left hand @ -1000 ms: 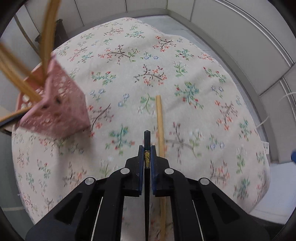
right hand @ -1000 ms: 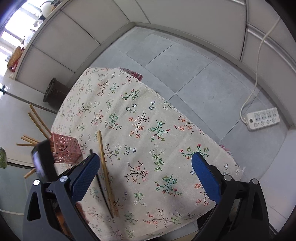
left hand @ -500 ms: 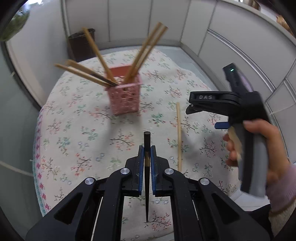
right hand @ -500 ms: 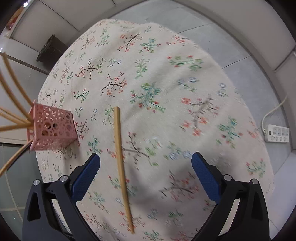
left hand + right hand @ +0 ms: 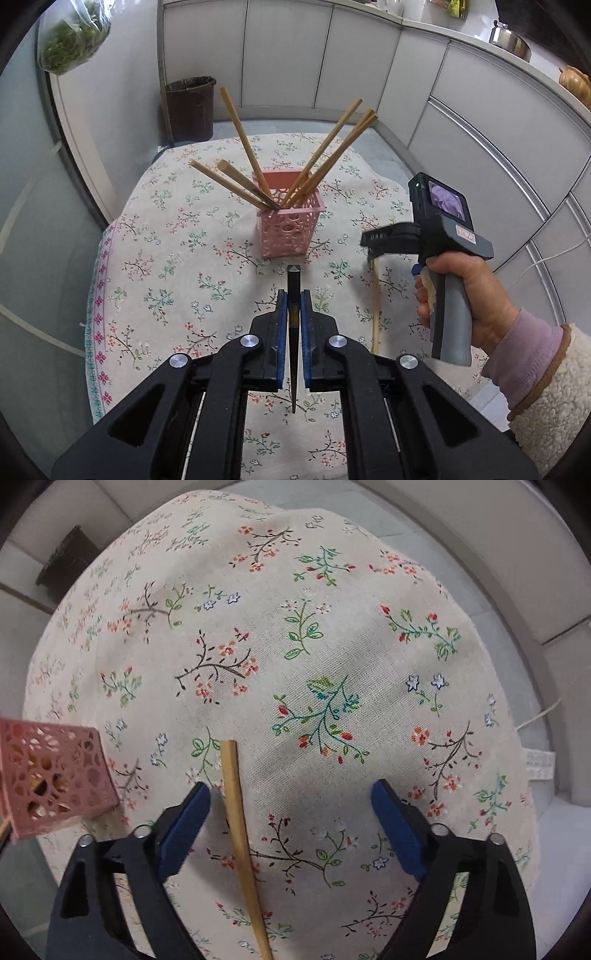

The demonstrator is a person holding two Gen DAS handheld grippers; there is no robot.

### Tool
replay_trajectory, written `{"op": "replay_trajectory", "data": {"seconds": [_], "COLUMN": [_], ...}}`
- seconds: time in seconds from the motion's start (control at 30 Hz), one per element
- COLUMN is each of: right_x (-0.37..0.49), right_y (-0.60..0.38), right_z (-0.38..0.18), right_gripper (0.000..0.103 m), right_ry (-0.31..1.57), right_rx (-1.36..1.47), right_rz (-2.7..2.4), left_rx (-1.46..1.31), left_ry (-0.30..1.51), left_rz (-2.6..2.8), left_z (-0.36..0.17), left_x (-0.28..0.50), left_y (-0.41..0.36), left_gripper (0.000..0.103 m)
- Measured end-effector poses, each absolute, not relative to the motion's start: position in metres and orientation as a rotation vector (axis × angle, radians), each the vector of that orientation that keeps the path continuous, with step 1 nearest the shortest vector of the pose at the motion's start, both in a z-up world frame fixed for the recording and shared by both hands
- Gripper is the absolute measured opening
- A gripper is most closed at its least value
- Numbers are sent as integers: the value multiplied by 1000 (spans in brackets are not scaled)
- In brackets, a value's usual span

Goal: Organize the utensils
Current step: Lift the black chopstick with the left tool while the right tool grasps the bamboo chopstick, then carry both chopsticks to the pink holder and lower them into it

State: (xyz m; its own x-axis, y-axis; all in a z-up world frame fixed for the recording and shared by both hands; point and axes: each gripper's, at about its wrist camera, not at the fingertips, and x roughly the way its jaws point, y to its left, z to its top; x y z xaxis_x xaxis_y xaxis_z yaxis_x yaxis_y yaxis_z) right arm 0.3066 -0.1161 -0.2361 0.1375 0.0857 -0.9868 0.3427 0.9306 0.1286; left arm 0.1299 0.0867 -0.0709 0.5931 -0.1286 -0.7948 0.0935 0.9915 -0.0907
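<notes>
My left gripper (image 5: 294,299) is shut on a dark chopstick (image 5: 293,332) and holds it above the floral tablecloth, a short way in front of a pink perforated holder (image 5: 286,229) with several bamboo chopsticks (image 5: 325,158) leaning out of it. My right gripper (image 5: 291,797) is open, low over the cloth, with a loose bamboo chopstick (image 5: 240,834) lying between its jaws close to the left pad (image 5: 184,830). The right gripper also shows in the left wrist view (image 5: 373,240), over the same chopstick (image 5: 375,302). The holder shows at the left edge of the right wrist view (image 5: 51,775).
The round table's floral cloth (image 5: 332,646) drops off at its edges. A dark waste bin (image 5: 190,107) stands on the floor behind the table. White cabinets (image 5: 480,122) run along the right. A bag of greens (image 5: 70,37) hangs top left.
My left gripper has lifted and tilted up with the dark chopstick, bringing the holder into full view. My right gripper has dropped down around the loose bamboo chopstick.
</notes>
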Motion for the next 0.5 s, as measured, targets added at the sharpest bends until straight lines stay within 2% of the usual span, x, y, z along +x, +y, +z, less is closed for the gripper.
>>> {"op": "replay_trajectory", "data": {"seconds": [0.07,0.13,0.17,0.2,0.23,0.37,0.5], "right_x": [304,298,296,293,291,278,249], "right_y": [-104,-95,-91,-88,-83,-82,-85], "right_z": [-234,-230,-228,-227,-225,-217,-184], "right_gripper": [66,44,39,21,9,8,8], "right_ry": [1419,1401,1400,1396,1396,1337,1221], "right_rx": [286,271,268,261,267,378,376], "right_rz": [-199,-181,-172,-166,-139,-42,47], "left_rx": [-45,-46,-44,-41,-39,-38,-40], "left_ry": [925,919,917,914,910,896,882], "left_rz": [-128,-123,-122,-119,-116,-113,-109], "left_z": [-71,-69,-69,-69,-68,-65,-61], "left_x": [130,129,129,128,128,125,121], "left_y": [88,90,90,90,90,92,94], "left_gripper": [6,6,6,6,6,6,6]}}
